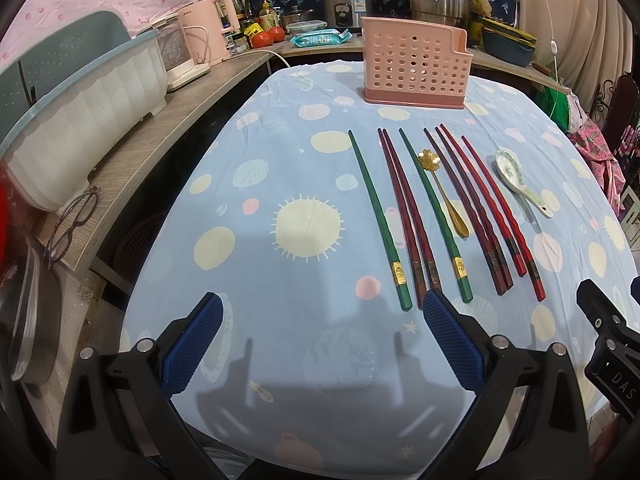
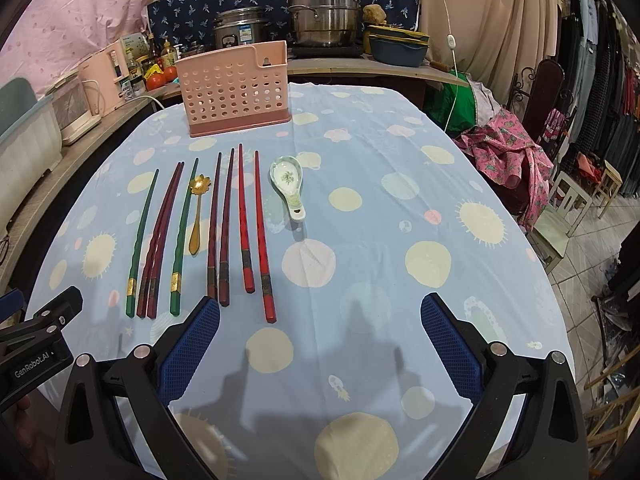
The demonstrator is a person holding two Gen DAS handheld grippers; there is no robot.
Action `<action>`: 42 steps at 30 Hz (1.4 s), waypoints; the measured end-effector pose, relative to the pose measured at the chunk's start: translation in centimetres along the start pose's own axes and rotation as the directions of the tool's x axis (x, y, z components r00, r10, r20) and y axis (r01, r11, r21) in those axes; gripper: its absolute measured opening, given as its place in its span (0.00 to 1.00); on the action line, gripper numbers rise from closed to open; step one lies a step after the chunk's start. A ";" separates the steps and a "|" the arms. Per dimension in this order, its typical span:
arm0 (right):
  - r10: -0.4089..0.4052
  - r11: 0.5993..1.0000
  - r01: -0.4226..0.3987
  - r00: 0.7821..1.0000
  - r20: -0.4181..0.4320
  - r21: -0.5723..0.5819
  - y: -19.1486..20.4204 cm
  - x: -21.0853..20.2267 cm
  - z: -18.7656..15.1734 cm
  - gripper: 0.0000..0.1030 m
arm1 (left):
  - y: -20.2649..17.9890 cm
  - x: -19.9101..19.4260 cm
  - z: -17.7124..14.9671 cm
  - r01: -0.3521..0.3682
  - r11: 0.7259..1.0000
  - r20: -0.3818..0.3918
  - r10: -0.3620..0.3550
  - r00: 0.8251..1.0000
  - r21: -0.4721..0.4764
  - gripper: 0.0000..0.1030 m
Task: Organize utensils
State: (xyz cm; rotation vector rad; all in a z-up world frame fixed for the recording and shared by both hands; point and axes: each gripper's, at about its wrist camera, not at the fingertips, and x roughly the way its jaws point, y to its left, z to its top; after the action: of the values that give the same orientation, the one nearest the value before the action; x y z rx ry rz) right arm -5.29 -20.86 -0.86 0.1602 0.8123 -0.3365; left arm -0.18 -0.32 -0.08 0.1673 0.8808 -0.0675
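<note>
Both grippers hang low over the near edge of the table, each with its blue pads spread wide and nothing between them. The left gripper sits just short of the handle ends of the green chopsticks and the dark red chopsticks; the right gripper is nearest the bright red chopsticks.

Nothing is picked up yet, so the first step is likely a chopstick. A good grasp would close across the thick handle end, where the sticks lie slightly apart, taking one pair and not its neighbour.

Further out lie the gold spoon among the sticks and the china spoon alone at the right. Beyond them stands the pink holder, upright near the far edge, with bare cloth before it for a straight carry. The tablecloth on the right is open; the counter crowds the left.
</note>
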 end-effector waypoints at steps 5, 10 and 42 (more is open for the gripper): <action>0.000 1.000 0.000 1.000 0.000 0.001 0.0 0.0 0.0 0.94 | 0.0 0.0 0.0 0.000 1.000 -0.001 0.000 1.000 -0.001 0.93; 0.001 1.000 -0.001 1.000 -0.001 0.002 0.0 0.0 0.0 0.94 | 0.0 0.0 0.0 0.000 1.000 0.001 0.000 1.000 0.000 0.93; 0.010 0.999 -0.008 0.998 -0.059 0.035 -1.0 4.6 2.5 0.94 | -1.4 7.9 2.3 0.060 0.998 -0.133 -0.060 0.989 -0.007 0.77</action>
State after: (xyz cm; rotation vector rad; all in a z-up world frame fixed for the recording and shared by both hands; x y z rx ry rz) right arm -1.03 -23.54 -2.53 0.2068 0.8641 -0.3385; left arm 6.37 -2.04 -4.93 0.1439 1.0196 -0.1123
